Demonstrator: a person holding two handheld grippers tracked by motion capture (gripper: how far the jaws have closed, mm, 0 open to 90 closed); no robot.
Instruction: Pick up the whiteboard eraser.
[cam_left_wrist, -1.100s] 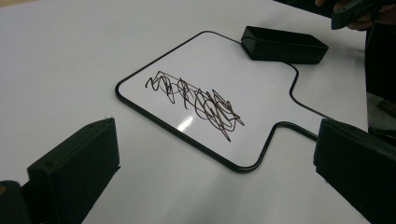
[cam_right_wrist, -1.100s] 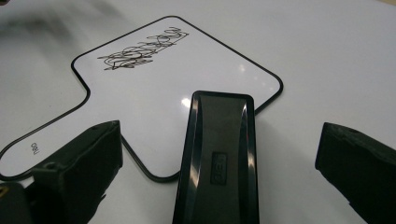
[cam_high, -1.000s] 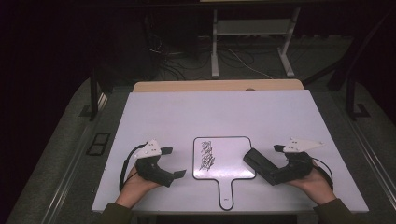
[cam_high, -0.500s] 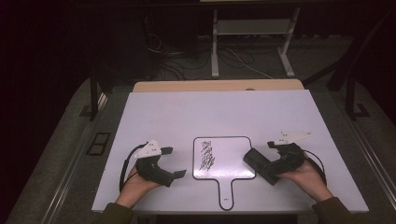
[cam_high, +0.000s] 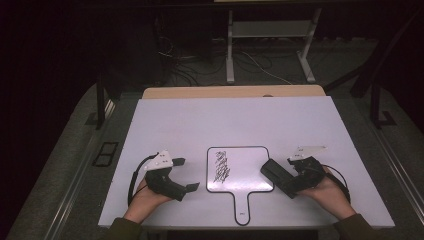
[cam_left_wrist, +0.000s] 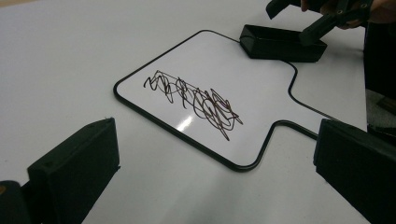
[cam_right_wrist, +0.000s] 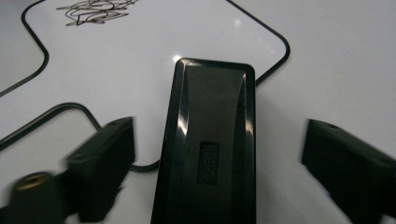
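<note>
Right gripper (cam_high: 280, 181): sitting at the board's right edge in the high view, with its jaws straddling the eraser; the jaws have just been closing, yet in the right gripper view a gap is showing on each side between the pads and the eraser, so nothing is being gripped.
Eraser (cam_right_wrist: 208, 149): a black block lying flat, its far end resting on the board's right corner and its near end running back between the right gripper's jaws; a raised logo is showing on its top.
Left gripper (cam_high: 182, 175): resting on the table left of the board, its jaws standing wide apart and holding nothing; in the left gripper view they are framing the board from either side without touching it.
Board (cam_high: 247, 160): a small white paddle-shaped board with a black rim, lying flat at the table's near middle between the two grippers, its handle pointing toward the person.
Scribble (cam_left_wrist: 194, 98): dark tangled pen lines sitting on the board's left half in the high view, well apart from the eraser.
Hands: the left hand (cam_high: 145, 200) is holding its gripper low on the table; the right hand (cam_high: 327, 192) is holding its gripper beside the board.
Table (cam_high: 225, 120): white top, bare beyond the board.
</note>
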